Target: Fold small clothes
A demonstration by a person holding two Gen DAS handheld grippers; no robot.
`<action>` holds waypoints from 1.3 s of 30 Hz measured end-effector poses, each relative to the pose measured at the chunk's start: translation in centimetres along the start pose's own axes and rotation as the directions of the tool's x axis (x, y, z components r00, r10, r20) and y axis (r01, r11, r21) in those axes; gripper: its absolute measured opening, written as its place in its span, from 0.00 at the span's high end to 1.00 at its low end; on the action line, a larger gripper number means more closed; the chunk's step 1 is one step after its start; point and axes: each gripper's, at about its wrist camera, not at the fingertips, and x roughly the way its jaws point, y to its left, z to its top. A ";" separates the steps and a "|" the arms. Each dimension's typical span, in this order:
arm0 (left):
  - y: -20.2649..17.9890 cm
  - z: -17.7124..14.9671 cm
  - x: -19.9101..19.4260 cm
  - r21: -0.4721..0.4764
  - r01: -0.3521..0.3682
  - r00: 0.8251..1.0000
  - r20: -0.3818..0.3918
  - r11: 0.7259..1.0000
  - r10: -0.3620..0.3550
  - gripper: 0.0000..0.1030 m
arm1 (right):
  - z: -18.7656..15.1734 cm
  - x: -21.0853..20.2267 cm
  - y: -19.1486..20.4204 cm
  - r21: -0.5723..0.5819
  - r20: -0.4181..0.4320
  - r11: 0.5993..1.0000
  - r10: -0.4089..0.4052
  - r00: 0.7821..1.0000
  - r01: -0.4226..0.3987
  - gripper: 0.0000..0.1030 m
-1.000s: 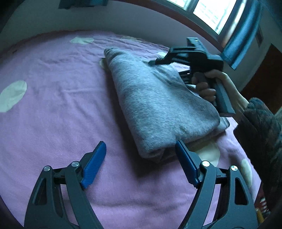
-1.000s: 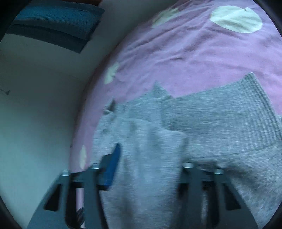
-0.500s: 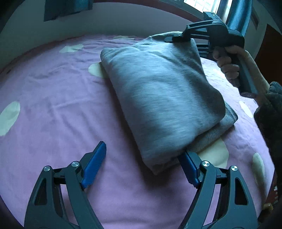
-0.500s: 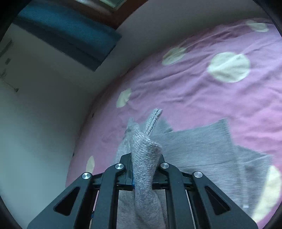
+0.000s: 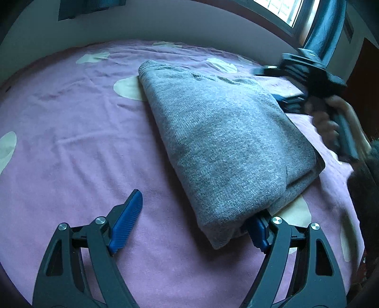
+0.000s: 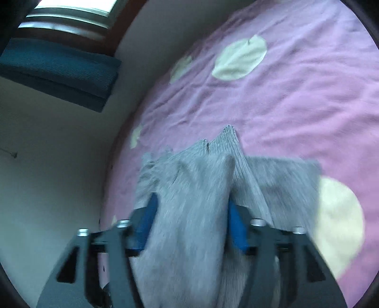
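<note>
A grey knit garment (image 5: 222, 142) lies folded in a thick rectangle on the pink bed cover (image 5: 71, 132). My left gripper (image 5: 196, 225) is open, its right pad (image 5: 258, 231) tucked under the garment's near corner, its left pad (image 5: 126, 224) on the cover. My right gripper (image 5: 284, 98) is at the garment's far right edge, blurred. In the right wrist view the right gripper (image 6: 191, 225) is open, with a loose fold of the grey garment (image 6: 189, 213) lying between its blue pads.
The pink cover has pale cream spots (image 6: 239, 59). A wall (image 5: 165, 21) runs along the far side of the bed, with a window (image 5: 281, 9) and a dark curtain (image 5: 324, 28) at the upper right.
My right gripper, shut on the garment's edge and holding it up half a second ago, has come down to the right and opened. The garment's top layer now lies flat.
</note>
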 end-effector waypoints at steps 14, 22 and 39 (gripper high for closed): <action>0.2 -0.2 -0.2 -0.013 0.021 1.000 0.005 1.000 -0.021 0.20 | -11.5 -3.8 -0.9 0.083 -0.097 0.995 0.059 0.993 -0.051 0.38; 0.2 -0.2 -0.3 -0.016 0.024 1.000 0.005 1.000 -0.024 0.20 | -10.3 -1.3 1.0 0.052 -0.088 0.997 0.068 0.994 -0.064 0.39; -0.5 0.6 -4.3 -0.050 0.174 0.981 0.099 0.983 -0.169 0.20 | -10.5 -5.0 3.7 -0.135 0.030 0.986 -0.095 0.995 0.098 0.93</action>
